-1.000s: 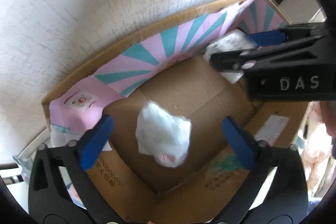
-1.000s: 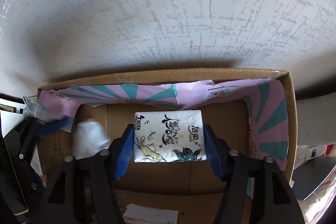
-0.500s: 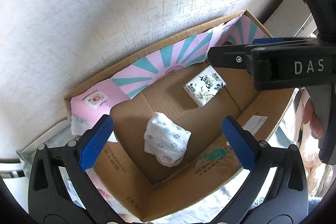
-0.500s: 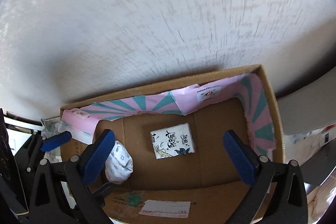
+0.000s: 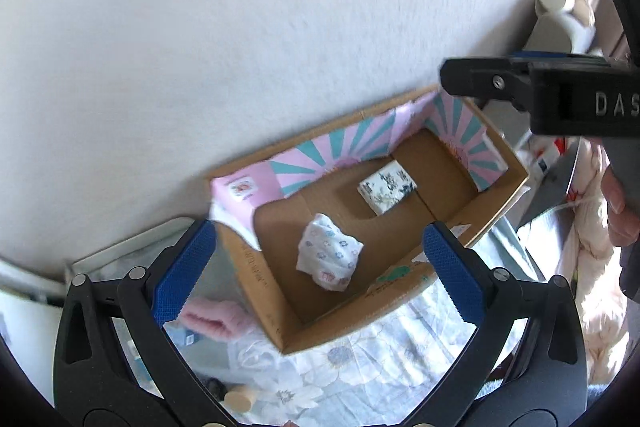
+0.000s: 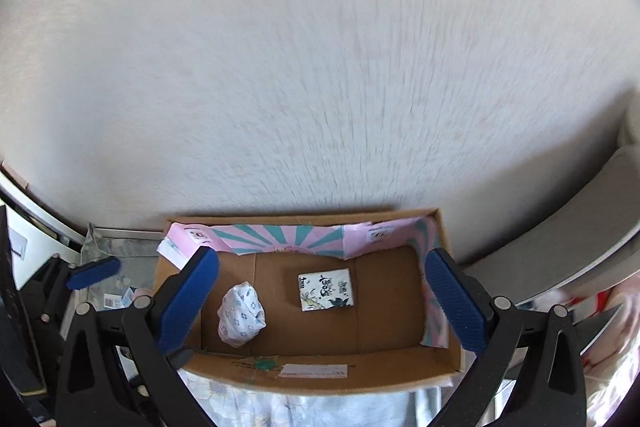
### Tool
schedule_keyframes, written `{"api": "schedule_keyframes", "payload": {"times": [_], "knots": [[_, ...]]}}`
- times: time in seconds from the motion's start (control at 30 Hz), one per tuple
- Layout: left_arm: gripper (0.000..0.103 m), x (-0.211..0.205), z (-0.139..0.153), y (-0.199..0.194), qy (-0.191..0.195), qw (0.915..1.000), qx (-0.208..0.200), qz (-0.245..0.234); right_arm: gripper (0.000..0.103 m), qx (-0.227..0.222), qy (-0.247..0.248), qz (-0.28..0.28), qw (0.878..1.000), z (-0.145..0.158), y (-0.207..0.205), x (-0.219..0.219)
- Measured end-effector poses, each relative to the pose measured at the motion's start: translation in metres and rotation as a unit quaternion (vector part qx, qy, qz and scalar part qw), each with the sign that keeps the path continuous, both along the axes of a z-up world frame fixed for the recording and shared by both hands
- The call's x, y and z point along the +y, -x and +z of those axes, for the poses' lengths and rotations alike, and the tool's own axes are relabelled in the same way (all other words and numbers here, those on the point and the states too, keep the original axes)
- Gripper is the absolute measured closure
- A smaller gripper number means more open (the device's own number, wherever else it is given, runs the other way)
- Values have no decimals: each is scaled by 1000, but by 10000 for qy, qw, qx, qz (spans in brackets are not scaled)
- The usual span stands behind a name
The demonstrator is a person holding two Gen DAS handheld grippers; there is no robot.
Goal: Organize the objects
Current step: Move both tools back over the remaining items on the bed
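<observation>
A cardboard box (image 5: 404,301) (image 6: 320,367) with a pink and teal liner stands against a white wall. Inside lie a white floral cloth bundle (image 5: 329,257) (image 6: 241,313) and a white tissue pack with black lettering (image 5: 386,187) (image 6: 326,289). My left gripper (image 5: 318,269) is open and empty, raised above the box's left part. My right gripper (image 6: 322,303) is open and empty, raised above the box. One right finger (image 5: 496,83) shows at the upper right of the left wrist view.
A pink fuzzy item (image 5: 212,319) and a small round wooden piece (image 5: 239,399) lie left of the box on a floral sheet (image 5: 360,367). Clutter and pink fabric (image 5: 592,267) lie to the right. A grey cushion (image 6: 580,251) is at the right.
One second ago my right gripper held the tissue pack; it let it go in the box. Both grippers have since pulled up and back, so the box looks smaller.
</observation>
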State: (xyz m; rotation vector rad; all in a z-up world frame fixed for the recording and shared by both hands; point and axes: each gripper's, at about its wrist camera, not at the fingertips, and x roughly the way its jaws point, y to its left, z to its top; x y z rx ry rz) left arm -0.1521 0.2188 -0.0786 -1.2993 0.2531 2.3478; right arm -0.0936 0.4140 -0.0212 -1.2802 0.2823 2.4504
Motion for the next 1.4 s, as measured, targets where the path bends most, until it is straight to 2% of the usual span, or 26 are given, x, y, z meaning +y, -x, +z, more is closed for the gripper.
{"api": "schedule_keyframes", "payload": {"times": [0.13,0.23,0.53,0.77,1.07,1.2,1.4], "knots": [[0,-25,26,-28,-231,9977,498,398,0,256,-214,242,9992,10,-16,-25],[0,-45,43,-49,-402,9943,719,670,0,375,-358,360,9980,14,-29,-45],[0,-88,57,-114,-471,9846,1091,1285,0,872,-495,806,9917,15,-76,-102],[0,-117,38,-153,-694,9778,969,1723,0,945,-518,914,9900,3,-109,-130],[0,-144,27,-175,-831,9714,832,2064,0,909,-628,1156,9871,-9,-130,-157],[0,-162,29,-190,-797,9648,883,2346,0,964,-567,1449,9831,-9,-132,-171],[0,-204,29,-213,-719,9477,908,2975,0,1091,-430,1956,9736,-18,-130,-198]]}}
